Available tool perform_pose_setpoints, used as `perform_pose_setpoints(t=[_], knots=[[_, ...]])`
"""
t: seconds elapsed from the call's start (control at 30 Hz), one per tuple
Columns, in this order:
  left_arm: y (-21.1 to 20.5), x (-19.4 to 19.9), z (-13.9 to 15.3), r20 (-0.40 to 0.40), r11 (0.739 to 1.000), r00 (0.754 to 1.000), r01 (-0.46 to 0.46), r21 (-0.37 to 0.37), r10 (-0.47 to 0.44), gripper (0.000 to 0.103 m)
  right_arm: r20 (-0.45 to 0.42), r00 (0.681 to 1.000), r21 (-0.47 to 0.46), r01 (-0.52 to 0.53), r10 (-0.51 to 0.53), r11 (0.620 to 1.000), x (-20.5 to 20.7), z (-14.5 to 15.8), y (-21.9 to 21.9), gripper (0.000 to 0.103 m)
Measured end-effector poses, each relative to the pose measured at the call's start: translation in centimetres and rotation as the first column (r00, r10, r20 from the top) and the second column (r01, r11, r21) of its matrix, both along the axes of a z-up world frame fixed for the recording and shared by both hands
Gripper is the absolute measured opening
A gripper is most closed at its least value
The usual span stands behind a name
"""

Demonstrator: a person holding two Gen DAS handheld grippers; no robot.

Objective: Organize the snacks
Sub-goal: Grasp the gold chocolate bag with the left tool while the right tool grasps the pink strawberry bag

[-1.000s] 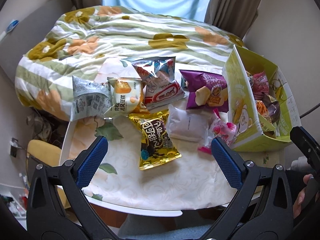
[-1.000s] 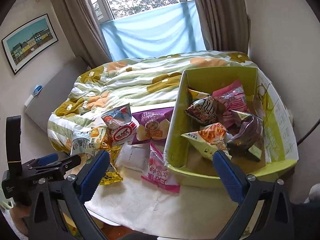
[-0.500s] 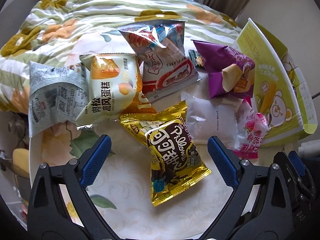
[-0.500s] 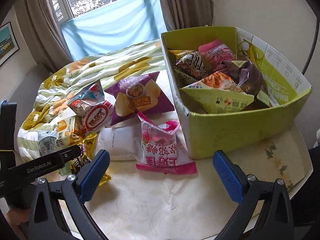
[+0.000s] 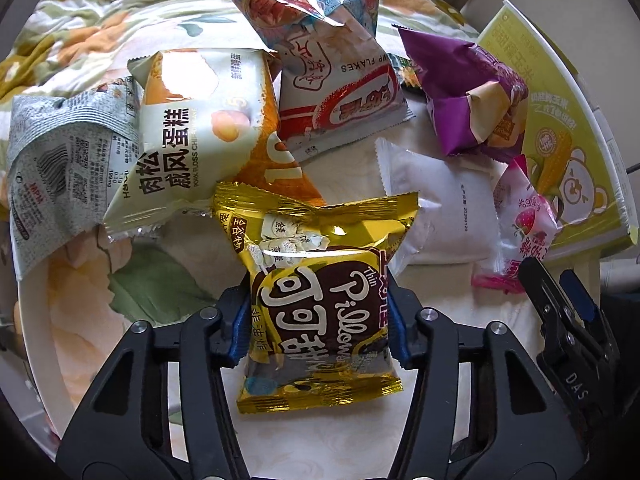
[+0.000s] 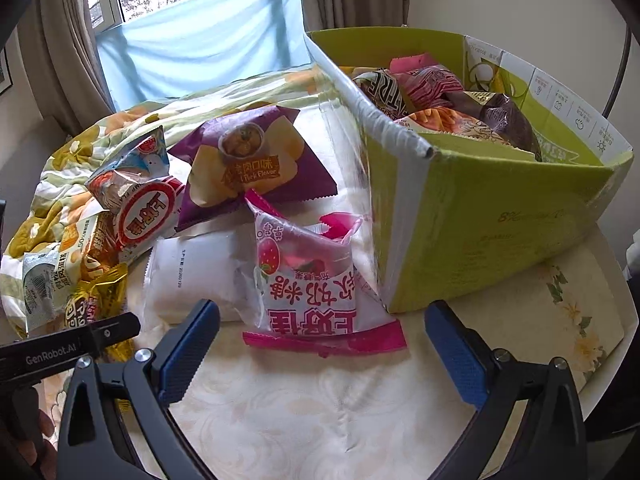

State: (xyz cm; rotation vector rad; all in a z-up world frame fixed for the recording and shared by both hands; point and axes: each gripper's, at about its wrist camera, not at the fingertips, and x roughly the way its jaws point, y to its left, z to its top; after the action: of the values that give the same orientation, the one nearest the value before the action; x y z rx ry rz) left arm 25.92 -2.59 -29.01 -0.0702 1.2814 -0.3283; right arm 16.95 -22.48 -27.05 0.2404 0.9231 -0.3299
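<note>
Gold packet (image 5: 320, 300) squeezed by the closing left hand-held gripper (image 5: 318, 330) — right hand-held gripper (image 6: 322, 354) agape.

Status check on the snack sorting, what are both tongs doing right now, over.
Left tongs closing on the gold snack bag, pads at its sides. Right tongs open, facing the pink candy bag. Green box beside it, already holding snacks. Nothing blocking.
</note>
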Motion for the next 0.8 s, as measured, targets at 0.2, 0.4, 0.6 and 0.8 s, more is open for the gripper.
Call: perform_pose_setpoints(t=[0.2, 0.4, 0.6, 0.8], knots=[[0.0, -0.5, 0.0, 0.023, 1.0, 1.0, 0.019, 0.024, -0.02, 0.049, -0.028, 1.0, 0.002, 0.009, -0.009, 1.0, 1.1, -1.2, 0.0, 0.094], [-0.2, -0.6, -0.1, 0.014, 0.999, 1.0, 0.009, 0.036, -0.009, 0.049, -0.019, 0.998, 0.097, 0.06, -0.058, 0.993, 1.1, -2.0, -0.8, 0.074], [0.1, -0.5, -0.3, 0.015, 0.999, 1.0, -0.001, 0.043, 0.0, 0.049, -0.026, 0.987, 0.137, 0.16, -0.158, 0.978, 1.9, -2.6, -1.3, 0.073], [0.0, -0.5, -0.3, 0.015, 0.999, 1.0, -0.003, 0.048, 0.002, 0.049, -0.031, 0.989, 0.13, 0.149, -0.147, 0.98, 2.7, -2.7, -1.4, 0.057]])
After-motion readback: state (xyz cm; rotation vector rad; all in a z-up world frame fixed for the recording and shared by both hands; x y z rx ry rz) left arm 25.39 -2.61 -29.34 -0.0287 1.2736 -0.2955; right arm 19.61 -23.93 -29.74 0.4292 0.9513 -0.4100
